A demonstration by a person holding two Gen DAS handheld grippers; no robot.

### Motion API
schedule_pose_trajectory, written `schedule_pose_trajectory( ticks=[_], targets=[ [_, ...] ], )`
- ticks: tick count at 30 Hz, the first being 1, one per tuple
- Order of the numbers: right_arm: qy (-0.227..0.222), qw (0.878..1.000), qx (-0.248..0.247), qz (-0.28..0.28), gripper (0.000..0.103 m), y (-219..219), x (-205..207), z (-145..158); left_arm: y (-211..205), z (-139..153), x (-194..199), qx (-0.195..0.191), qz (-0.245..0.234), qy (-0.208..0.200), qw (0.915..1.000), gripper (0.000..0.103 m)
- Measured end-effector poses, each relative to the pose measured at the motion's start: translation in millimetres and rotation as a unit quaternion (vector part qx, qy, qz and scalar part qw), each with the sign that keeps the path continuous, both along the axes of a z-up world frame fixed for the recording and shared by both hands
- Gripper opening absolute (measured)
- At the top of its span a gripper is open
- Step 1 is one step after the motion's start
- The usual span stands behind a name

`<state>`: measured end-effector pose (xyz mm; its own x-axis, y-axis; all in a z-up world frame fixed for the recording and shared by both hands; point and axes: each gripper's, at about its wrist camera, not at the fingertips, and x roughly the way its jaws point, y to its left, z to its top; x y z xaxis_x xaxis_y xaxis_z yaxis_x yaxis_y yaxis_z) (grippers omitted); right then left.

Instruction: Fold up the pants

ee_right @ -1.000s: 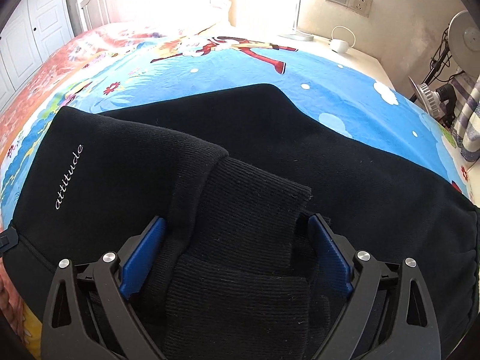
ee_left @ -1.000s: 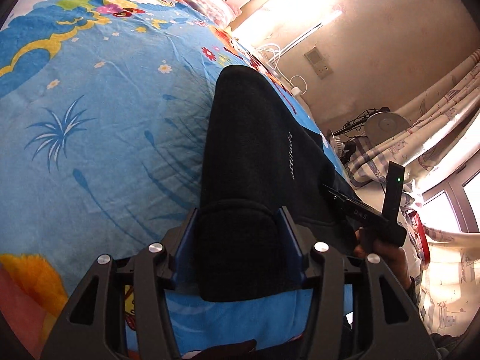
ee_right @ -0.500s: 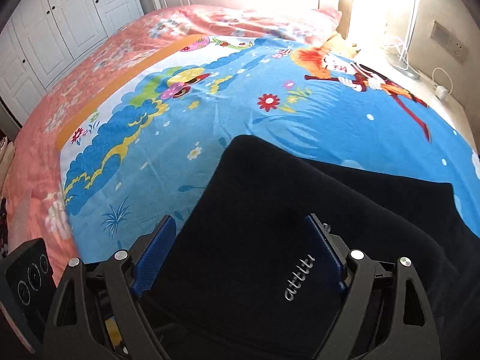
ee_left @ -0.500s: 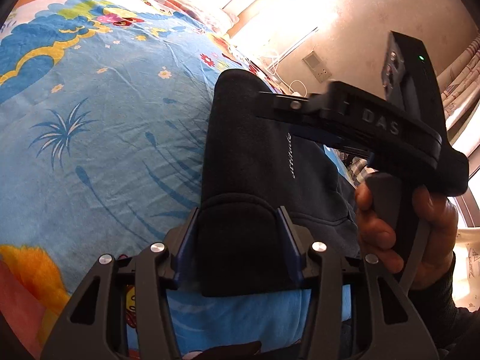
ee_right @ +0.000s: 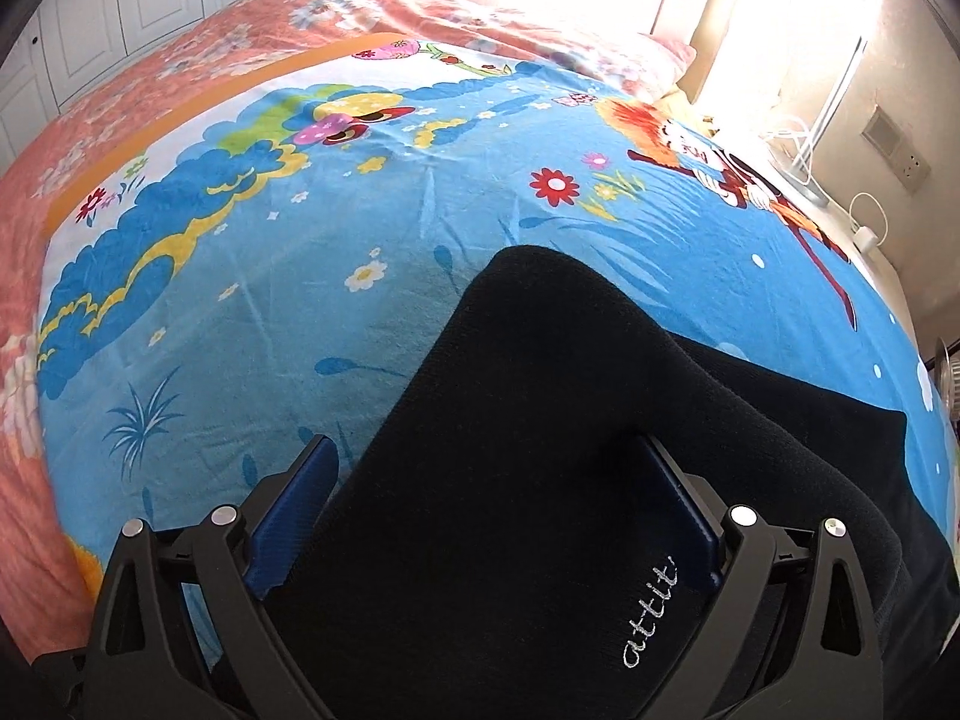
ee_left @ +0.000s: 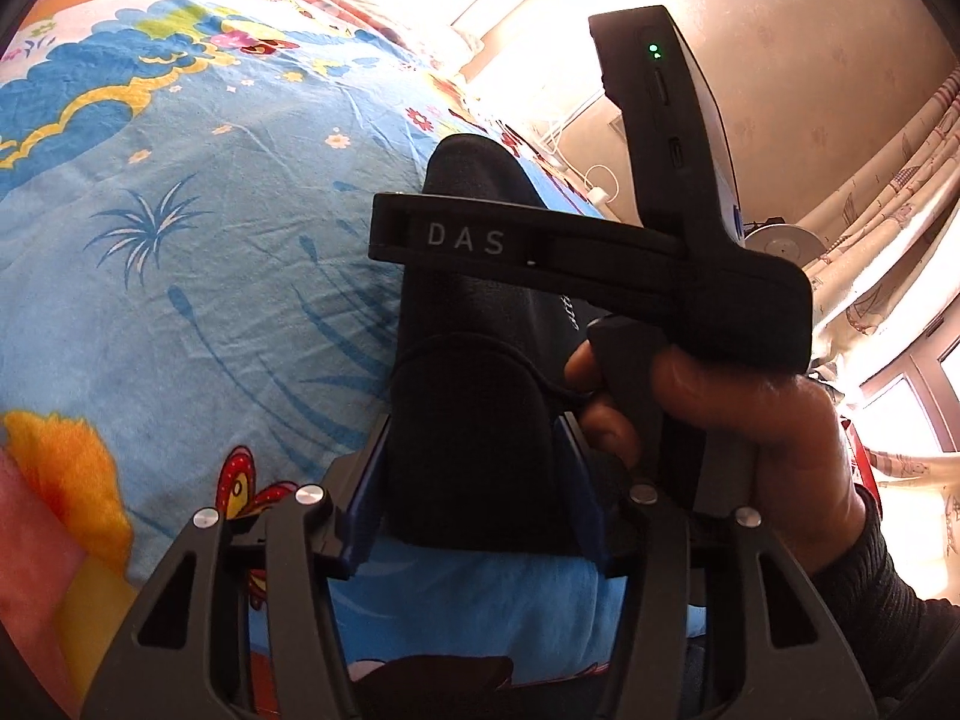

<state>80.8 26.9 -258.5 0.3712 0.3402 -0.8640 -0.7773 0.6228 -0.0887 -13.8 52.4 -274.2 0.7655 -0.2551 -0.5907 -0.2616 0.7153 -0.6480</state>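
Note:
Black pants (ee_right: 540, 330) with white "attitude" lettering lie folded lengthwise on the blue cartoon bedsheet (ee_right: 270, 300). In the left wrist view my left gripper (ee_left: 474, 426) is shut on the near end of the pants (ee_left: 468, 180), its blue pads pressing both sides of the fabric. My right gripper (ee_right: 486, 444) hangs over the folded leg. Its jaws are opening wide, the cloth lies between them, and the left pad (ee_right: 294, 510) stands free of it. A hand (ee_left: 720, 420) holds the right gripper's black handle (ee_left: 660, 276) just above and right of the left gripper.
The sheet has a pink and orange border (ee_right: 150, 90) on the far side. White wardrobe doors (ee_right: 120, 0) stand beyond the bed. A wall socket (ee_right: 897, 150) and a charger cable (ee_right: 864, 234) sit at the right, with a fan (ee_left: 780, 246) and curtains (ee_left: 888, 180) behind.
The right gripper let go of the bunched fabric and swung left over the folded leg, close beside the left gripper. The left gripper kept its hold and barely shifted.

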Motion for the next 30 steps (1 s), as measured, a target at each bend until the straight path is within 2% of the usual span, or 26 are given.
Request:
schedule_pose_trajectory(
  ticks=[8, 10, 14, 18, 19, 21, 23, 24, 26, 28, 30],
  targets=[
    [-0.003, 1.000, 0.003, 0.000, 0.096, 0, -1, 1, -3, 0, -3, 0.006, 0.003, -0.001, 1.0000, 0.050],
    [-0.007, 1.000, 0.021, -0.003, 0.093, -6, -2, 8, -3, 0, -2, 0.006, 0.004, -0.002, 1.0000, 0.050],
    [-0.021, 0.996, 0.081, -0.029, 0.093, -50, -3, 40, -3, -1, -2, 0.007, 0.005, -0.001, 1.0000, 0.050],
    [-0.023, 0.992, 0.088, -0.092, 0.091, -112, 20, 57, -2, -1, -1, 0.006, 0.006, -0.004, 1.0000, 0.050],
    [-0.019, 0.990, 0.083, -0.115, 0.085, -129, 30, 55, -2, -1, -2, 0.005, 0.007, -0.005, 0.9999, 0.051],
    [0.012, 0.984, 0.077, -0.158, 0.081, -159, 51, 44, 0, -1, -2, 0.001, 0.011, -0.004, 0.9999, 0.052],
    [0.047, 0.979, 0.078, -0.181, 0.078, -181, 66, 28, -1, 0, -1, -0.005, 0.014, -0.004, 0.9999, 0.054],
    [0.049, 0.979, 0.086, -0.178, 0.077, -187, 68, 25, -1, 0, 0, -0.005, 0.014, -0.002, 0.9999, 0.054],
    [0.036, 0.983, 0.079, -0.162, 0.078, -185, 64, 24, -2, 2, 3, 0.000, 0.015, 0.003, 0.9999, 0.055],
    [0.023, 0.986, 0.071, -0.146, 0.090, -178, 58, 20, -3, 2, 5, -0.002, 0.019, 0.007, 0.9998, 0.057],
    [-0.004, 0.989, 0.052, -0.138, 0.092, -172, 51, 15, -4, 3, 6, 0.004, 0.020, 0.012, 0.9997, 0.057]
  ],
)
